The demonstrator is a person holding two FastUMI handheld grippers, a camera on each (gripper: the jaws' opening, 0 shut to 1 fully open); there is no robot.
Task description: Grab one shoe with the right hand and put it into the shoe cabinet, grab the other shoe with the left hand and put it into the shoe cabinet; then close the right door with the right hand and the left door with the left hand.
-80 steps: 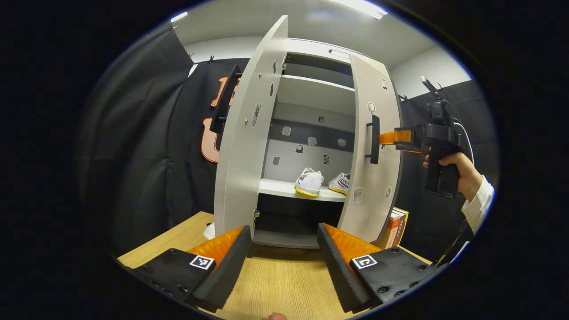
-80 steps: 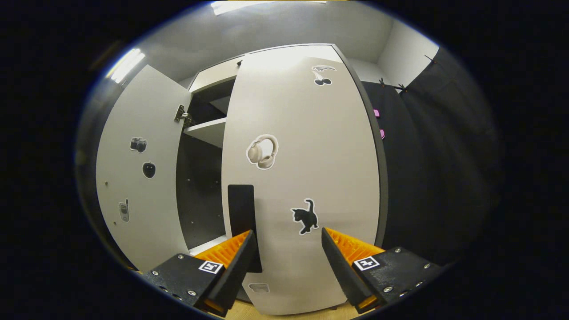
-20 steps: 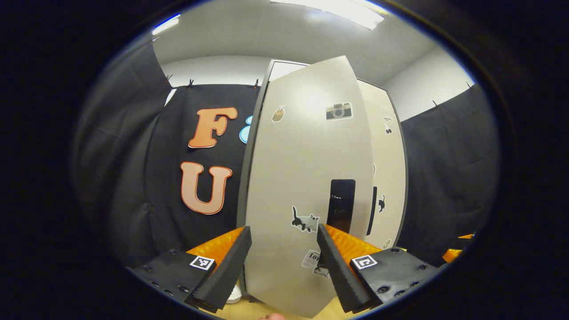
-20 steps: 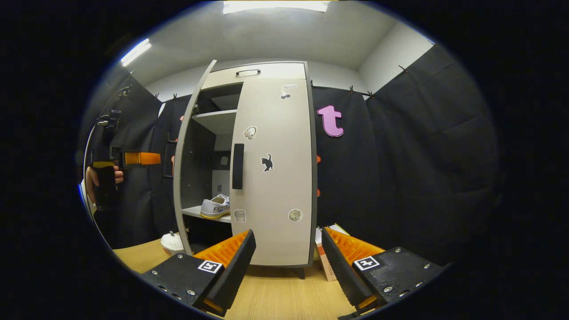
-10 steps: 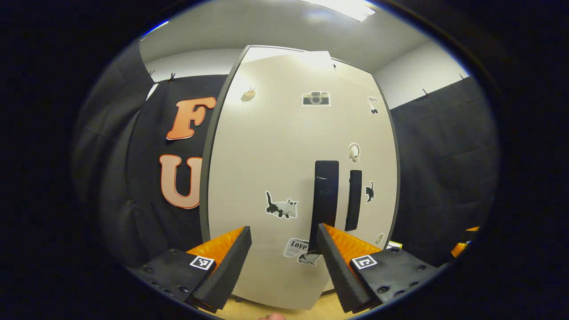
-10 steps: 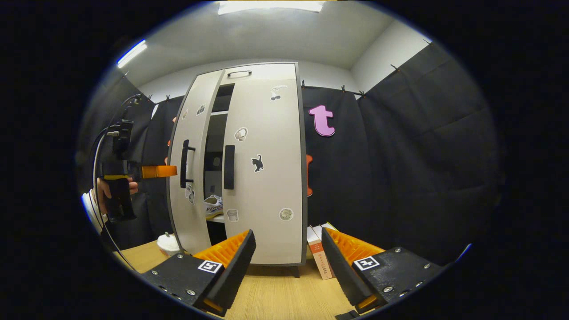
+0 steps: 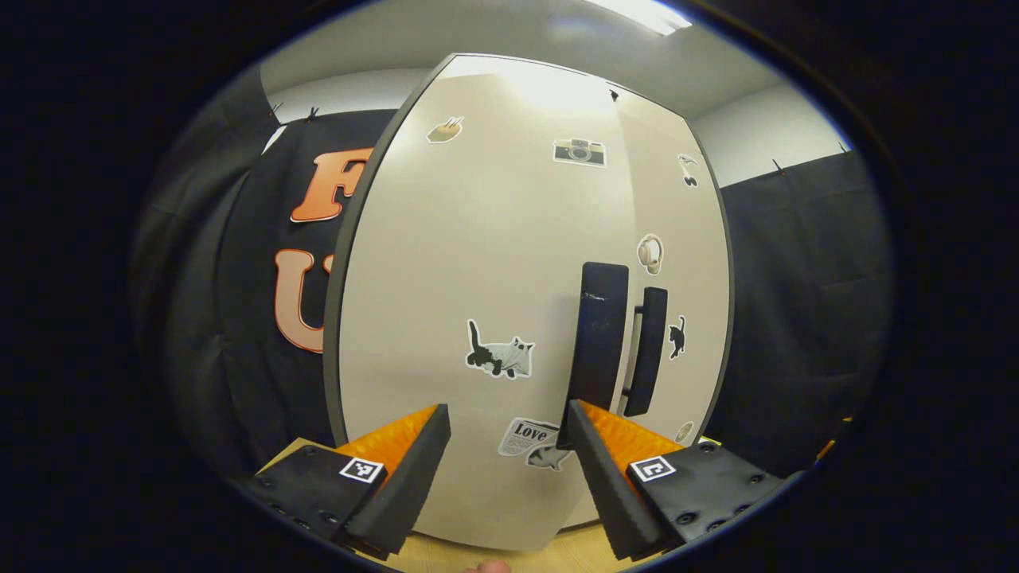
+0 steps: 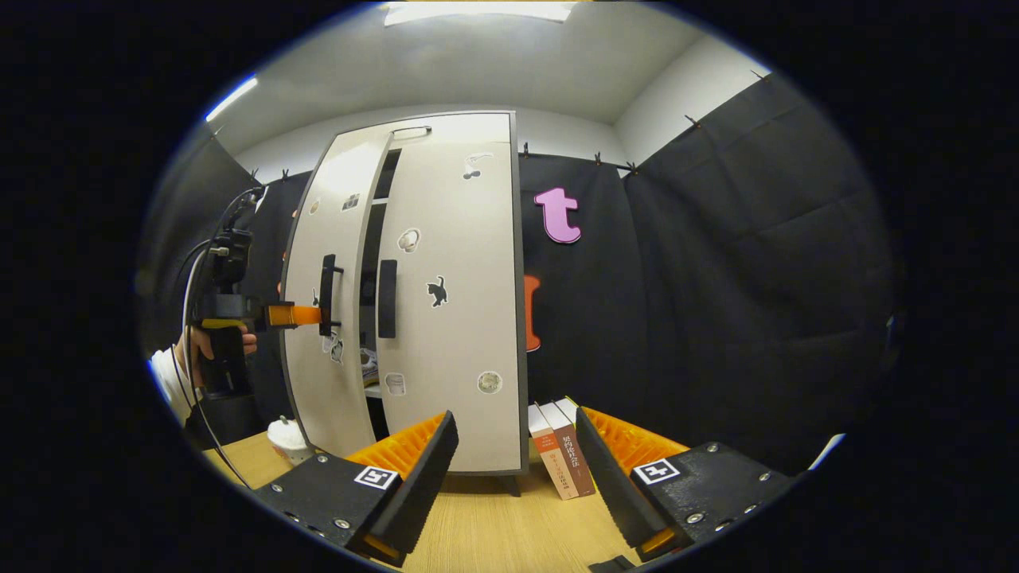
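The shoe cabinet (image 8: 446, 302) stands on the wooden table. Its right door (image 8: 454, 318) is shut. The left door (image 8: 326, 318) is ajar by a narrow gap, through which a bit of a white shoe (image 8: 368, 362) shows on the shelf. In the right gripper view a hand holds my left gripper (image 8: 312, 316) with its fingertips against the left door beside its black handle (image 8: 326, 294). In the left gripper view that door (image 7: 478, 278) is close ahead, and my left gripper (image 7: 509, 469) is open, its right finger at the foot of the handle (image 7: 601, 334). My right gripper (image 8: 513, 477) is open, back from the cabinet.
Several books (image 8: 561, 450) lean against the cabinet's right side. A white cup-like object (image 8: 286, 438) sits on the table (image 8: 493, 533) by the left door's foot. Black cloth walls close in behind and to the right.
The left door has swung from half open to nearly shut with my left gripper following it. The right door, closed earlier, stays shut, and my right gripper has drawn back.
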